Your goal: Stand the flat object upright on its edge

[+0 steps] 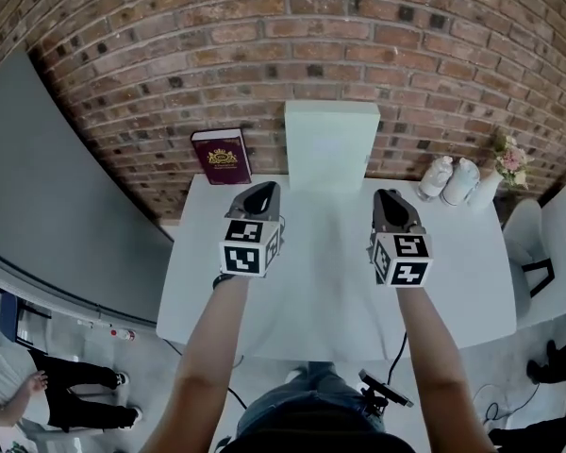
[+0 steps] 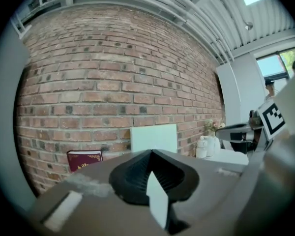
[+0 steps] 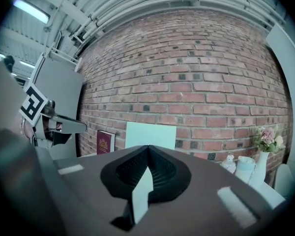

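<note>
A maroon book (image 1: 222, 156) with a gold crest stands upright on the white table (image 1: 321, 295), at its far edge against the brick wall. It also shows in the left gripper view as the book (image 2: 84, 160) and in the right gripper view as the book (image 3: 105, 141). My left gripper (image 1: 261, 190) hovers over the table's middle, short of the book, jaws shut with nothing between them (image 2: 150, 152). My right gripper (image 1: 389, 195) is level with it to the right, also shut and empty (image 3: 147, 147).
A tall white panel (image 1: 330, 144) stands against the wall to the right of the book. Two white bottles (image 1: 449, 179) and a small vase of flowers (image 1: 506, 159) sit at the back right corner. A grey partition (image 1: 38, 196) runs along the left.
</note>
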The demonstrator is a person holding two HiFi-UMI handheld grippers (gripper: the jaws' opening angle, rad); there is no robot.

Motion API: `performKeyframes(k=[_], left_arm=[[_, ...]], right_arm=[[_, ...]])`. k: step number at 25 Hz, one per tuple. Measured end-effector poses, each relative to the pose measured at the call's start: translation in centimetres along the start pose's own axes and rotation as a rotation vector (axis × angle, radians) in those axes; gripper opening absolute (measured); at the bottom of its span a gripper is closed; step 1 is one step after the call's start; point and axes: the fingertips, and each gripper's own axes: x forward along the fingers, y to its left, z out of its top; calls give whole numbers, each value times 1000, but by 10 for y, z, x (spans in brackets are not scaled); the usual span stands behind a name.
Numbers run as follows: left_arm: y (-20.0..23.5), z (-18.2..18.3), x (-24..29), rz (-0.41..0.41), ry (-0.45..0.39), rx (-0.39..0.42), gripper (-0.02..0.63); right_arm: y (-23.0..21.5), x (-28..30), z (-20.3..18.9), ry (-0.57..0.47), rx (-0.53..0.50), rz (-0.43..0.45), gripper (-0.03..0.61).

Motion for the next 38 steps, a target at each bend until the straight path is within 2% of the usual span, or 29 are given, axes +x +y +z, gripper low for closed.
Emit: performKeyframes(k=[6,12,18,26,33,38], left_arm=[[-9,18,-47,-11,-59,41,-2],[-21,30,-86,-25,-99,52,-2],[-26,42,-121,-6,-146,75,-2],[-35,53,-157,16,-180,117,-2],[-48,58,-189,-3,-190,48,-2],[-62,69,-210,24,-227,55,-2]], right_arm=[[32,-45,18,-47,-16,-9,-2],[66,-90,41,-91,-125,-22,-2],[90,-120,56,-130,-133,-28,-2],[92,-148,73,-175,-113,-35,-2],[82,-186,89,-182,-146,-30,-2],[66,-212,91,-182,-140,-20,0]])
